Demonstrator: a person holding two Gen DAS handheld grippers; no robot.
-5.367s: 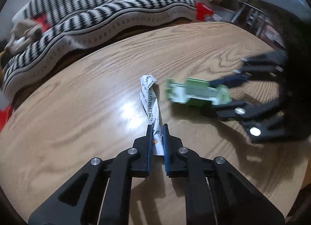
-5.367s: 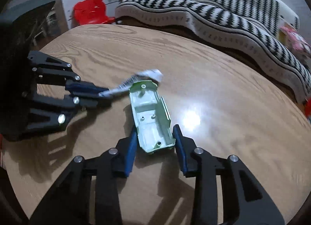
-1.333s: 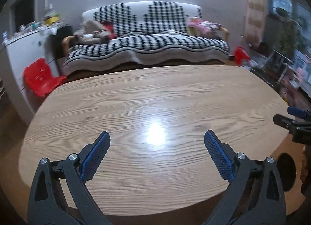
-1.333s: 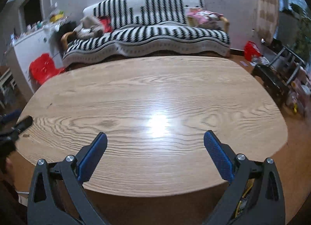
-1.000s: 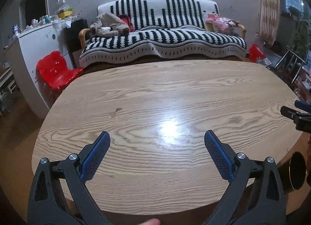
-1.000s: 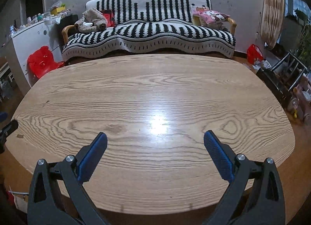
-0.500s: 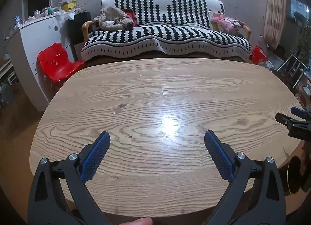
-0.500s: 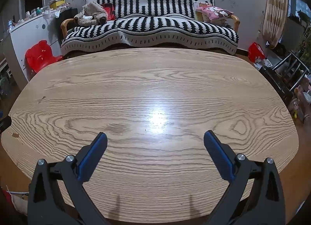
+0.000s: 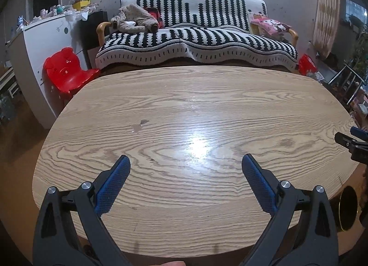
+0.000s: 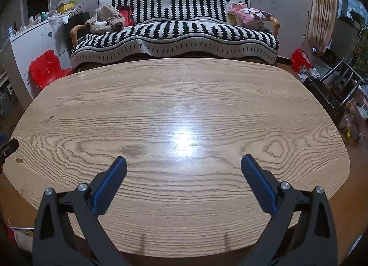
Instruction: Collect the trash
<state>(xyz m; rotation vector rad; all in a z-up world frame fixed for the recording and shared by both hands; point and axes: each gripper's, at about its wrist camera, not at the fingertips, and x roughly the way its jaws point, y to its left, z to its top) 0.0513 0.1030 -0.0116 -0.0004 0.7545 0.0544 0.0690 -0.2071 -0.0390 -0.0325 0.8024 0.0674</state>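
My left gripper (image 9: 185,162) is open wide and empty, held above the near edge of the oval wooden table (image 9: 207,96). My right gripper (image 10: 182,162) is open wide and empty too, above the same near edge. No trash shows on the tabletop in either view. The right gripper's tip shows at the right edge of the left wrist view (image 9: 352,140). The left gripper's tip shows at the left edge of the right wrist view (image 10: 8,147). A dark round bin (image 9: 348,208) with a yellow rim sits below the table's right end.
A black-and-white striped sofa (image 9: 195,43) stands behind the table. A red child's chair (image 9: 67,70) and a white cabinet (image 9: 39,59) are at the left. A metal rack (image 10: 340,86) and clutter stand at the right. A small stain (image 9: 139,125) marks the table.
Both grippers, shut on a paper wrapper and a green plastic piece 5.4 s ago, are now open and empty. In the last second both views pulled back slightly and levelled on the table.
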